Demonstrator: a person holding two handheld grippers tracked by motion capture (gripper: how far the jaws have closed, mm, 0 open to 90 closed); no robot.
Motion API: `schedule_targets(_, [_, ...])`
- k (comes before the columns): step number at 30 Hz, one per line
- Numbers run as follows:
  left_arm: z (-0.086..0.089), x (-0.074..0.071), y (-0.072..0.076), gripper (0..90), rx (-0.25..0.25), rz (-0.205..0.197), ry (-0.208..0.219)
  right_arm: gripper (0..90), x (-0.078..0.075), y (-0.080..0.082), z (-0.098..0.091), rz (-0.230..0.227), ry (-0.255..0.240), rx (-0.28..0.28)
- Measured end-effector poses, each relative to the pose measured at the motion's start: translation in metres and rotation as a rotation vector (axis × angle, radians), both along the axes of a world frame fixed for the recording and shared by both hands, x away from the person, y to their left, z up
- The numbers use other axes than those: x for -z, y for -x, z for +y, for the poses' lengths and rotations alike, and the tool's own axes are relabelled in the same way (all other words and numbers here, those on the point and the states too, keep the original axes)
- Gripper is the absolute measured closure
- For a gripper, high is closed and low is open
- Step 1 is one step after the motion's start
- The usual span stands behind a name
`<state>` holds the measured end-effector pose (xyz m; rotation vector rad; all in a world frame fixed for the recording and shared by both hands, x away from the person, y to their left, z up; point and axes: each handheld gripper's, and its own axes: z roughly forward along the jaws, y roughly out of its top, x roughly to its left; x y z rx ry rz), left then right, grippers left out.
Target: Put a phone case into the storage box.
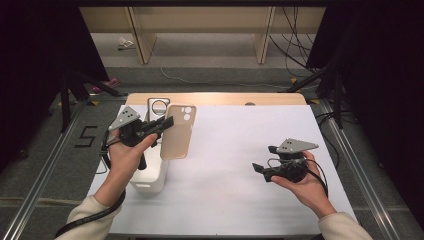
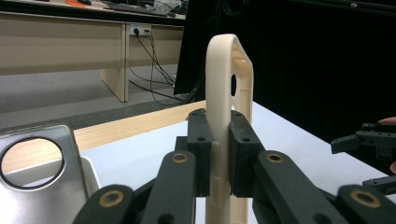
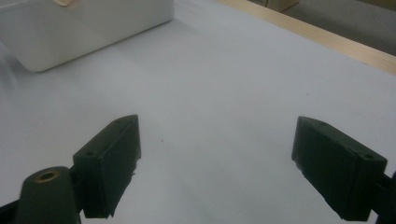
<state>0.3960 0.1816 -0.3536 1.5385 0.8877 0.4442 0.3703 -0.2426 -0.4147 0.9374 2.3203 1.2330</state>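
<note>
Left gripper [image 1: 169, 121] clamped on case [image 1: 177, 132] edge; looks light, bendy, slippery. Right gripper [image 3: 217, 163] jaws apart.

Matt beige plastic phone case [image 2: 227, 93] (smooth-edged), brushed metal plate [image 2: 37, 186], white paper-covered table [image 1: 240, 150].

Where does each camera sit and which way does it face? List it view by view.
High view: above the person's side, looking forward and down at the table; both forearms and claws.
Left gripper view: on the left claw, along jaws clamping the beige phone case.
Right gripper view: on the right claw, open over the table.
Shared: white box, also right gripper view.
</note>
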Motion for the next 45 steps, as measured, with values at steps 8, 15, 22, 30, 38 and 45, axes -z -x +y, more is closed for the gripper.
schedule_targets(8, [0.008,-0.004,-0.001,81.1,-0.009,-0.003,0.007,16.3,0.000,0.000,-0.001,-0.001,-0.003,0.004])
schedule_targets(15, [0.016,-0.008,-0.002,81.1,-0.017,-0.007,0.017,16.3,0.000,0.001,-0.002,0.000,-0.005,0.005])
schedule_targets(22, [0.024,-0.011,-0.004,81.1,-0.028,-0.012,0.023,16.3,0.000,0.001,-0.002,0.003,-0.004,0.005])
schedule_targets(30, [0.035,-0.015,-0.005,81.1,-0.038,-0.013,0.037,16.3,0.000,0.001,-0.002,0.003,-0.006,0.007])
schedule_targets(38, [0.041,-0.014,-0.008,81.1,-0.041,-0.007,0.032,16.3,0.001,0.001,-0.002,0.005,-0.007,0.006])
schedule_targets(45, [0.047,-0.012,-0.010,81.1,-0.044,0.002,0.041,16.3,0.001,0.001,-0.001,0.006,-0.006,0.004])
